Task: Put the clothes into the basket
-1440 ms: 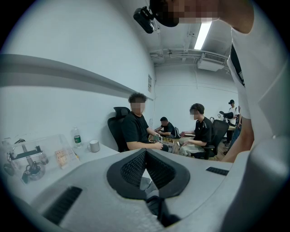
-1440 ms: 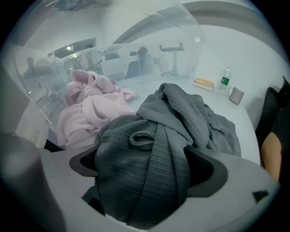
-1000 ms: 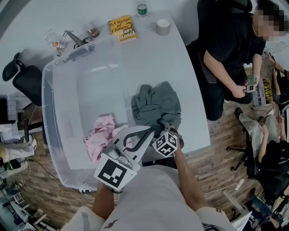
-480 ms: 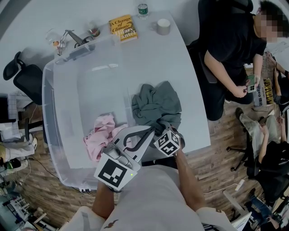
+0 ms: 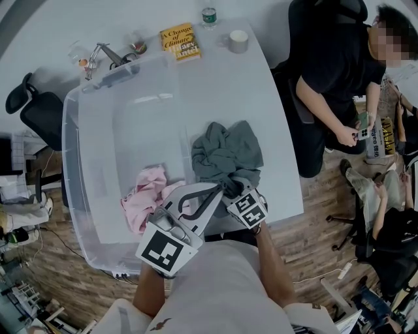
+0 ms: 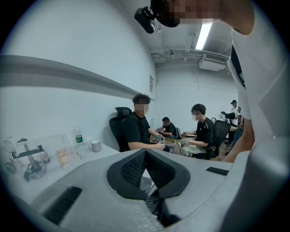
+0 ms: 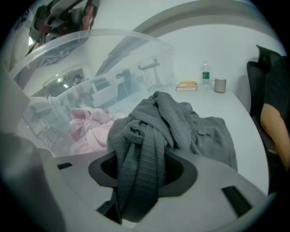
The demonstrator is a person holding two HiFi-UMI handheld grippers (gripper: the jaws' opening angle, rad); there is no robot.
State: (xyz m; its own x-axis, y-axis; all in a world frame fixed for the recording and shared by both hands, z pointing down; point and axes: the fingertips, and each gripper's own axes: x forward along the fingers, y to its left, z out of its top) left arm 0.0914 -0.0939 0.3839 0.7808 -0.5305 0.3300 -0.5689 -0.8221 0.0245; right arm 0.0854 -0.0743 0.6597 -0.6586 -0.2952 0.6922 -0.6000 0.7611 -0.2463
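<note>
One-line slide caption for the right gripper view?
Right gripper, having just closed, grips the bunched grey garment; pink garment sits in the clear bin beside it.

The head view looks steeply down from above the person's chest onto the white worktop (image 5: 215, 85) and the large clear plastic basket (image 5: 78, 169), taking in the whole scene. The right gripper view sits low behind its own fingers (image 7: 102, 168). It tilts downward, very near the crumpled grey ribbed garment (image 7: 172, 122), and faces the worktop's far end. The left gripper view faces about level across the room. All three views share the grey mug (image 5: 238, 41) and the small green-labelled bottle (image 5: 208, 15) at that far end.
</note>
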